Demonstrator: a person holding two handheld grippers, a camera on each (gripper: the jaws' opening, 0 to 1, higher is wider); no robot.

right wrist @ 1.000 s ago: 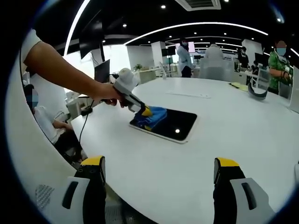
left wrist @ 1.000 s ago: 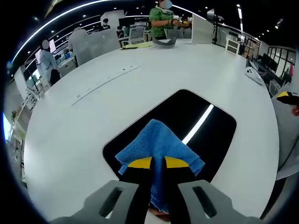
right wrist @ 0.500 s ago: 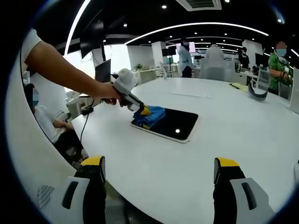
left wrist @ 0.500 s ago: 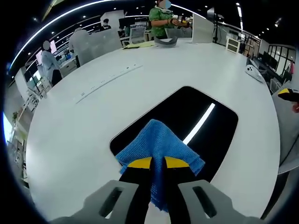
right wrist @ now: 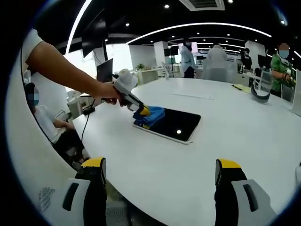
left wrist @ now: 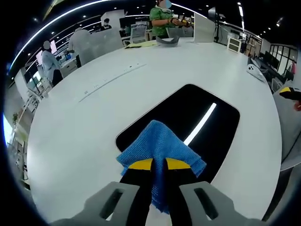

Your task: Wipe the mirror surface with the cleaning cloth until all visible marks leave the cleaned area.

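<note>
With the left gripper [left wrist: 159, 164] clamped on the blue cloth [left wrist: 160, 148] at the mirror [left wrist: 202, 117] near corner, unwiped glass runs forward along the jaws; right gripper [right wrist: 160, 176] hangs apart, empty, well off.

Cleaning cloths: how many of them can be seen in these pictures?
1. A single blue cleaning cloth is clamped in the left gripper and lies on the near end of the dark mirror. The right gripper view shows the same cloth on the white table.
</note>
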